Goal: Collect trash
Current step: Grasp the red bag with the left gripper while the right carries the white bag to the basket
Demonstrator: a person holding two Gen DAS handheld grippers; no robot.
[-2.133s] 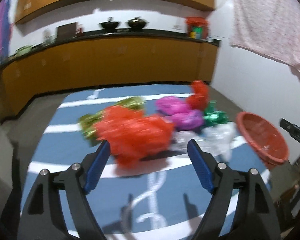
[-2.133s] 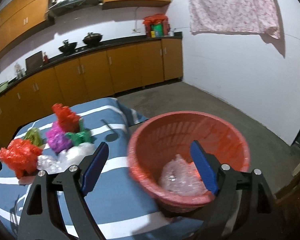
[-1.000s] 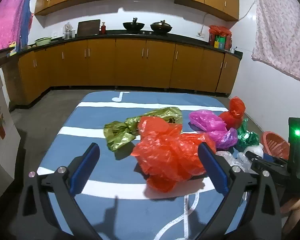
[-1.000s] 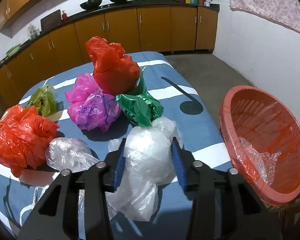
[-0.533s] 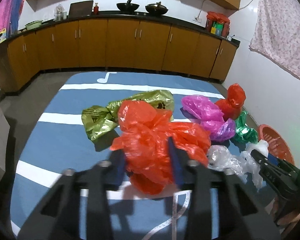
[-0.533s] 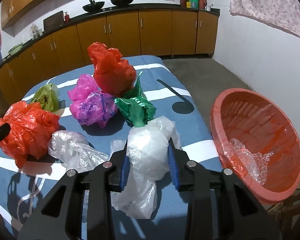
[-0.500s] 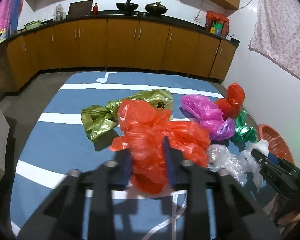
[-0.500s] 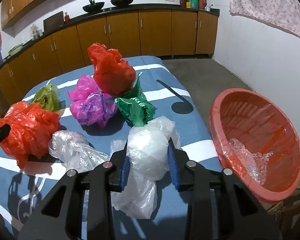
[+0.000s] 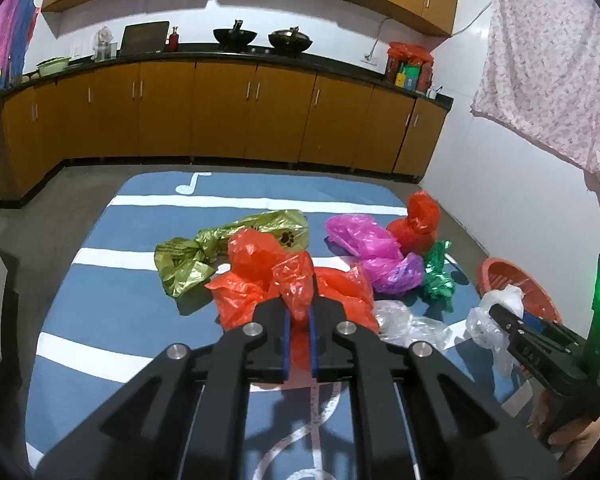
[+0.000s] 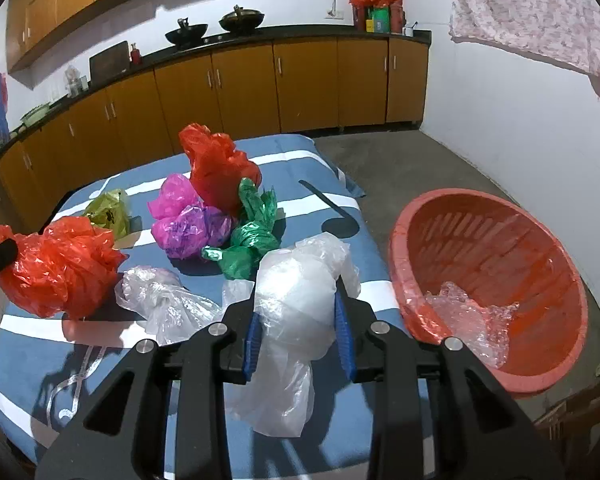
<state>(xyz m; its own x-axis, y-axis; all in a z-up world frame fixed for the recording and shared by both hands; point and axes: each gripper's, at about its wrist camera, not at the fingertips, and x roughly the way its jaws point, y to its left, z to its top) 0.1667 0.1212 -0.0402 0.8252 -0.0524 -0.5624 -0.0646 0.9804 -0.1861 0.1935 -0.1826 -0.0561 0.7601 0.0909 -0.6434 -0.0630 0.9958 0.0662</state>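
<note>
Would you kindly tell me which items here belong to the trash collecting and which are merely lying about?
Job:
- red bag in left tongs
- clear bag in right tongs
- red basket
- pink bag
- green bag

Lying about:
- woks
- hanging cloth

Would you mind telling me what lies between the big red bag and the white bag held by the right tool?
A crumpled clear plastic bag lies between them on the blue cloth, seen in both views.

Readable words or numbers: none
Olive-green bag (image 9: 236, 248): black paw-print mark
Blue striped cover (image 9: 148, 320): white music note (image 9: 192, 186) and treble clef
Purple bag (image 10: 192, 232): dark print, illegible
</note>
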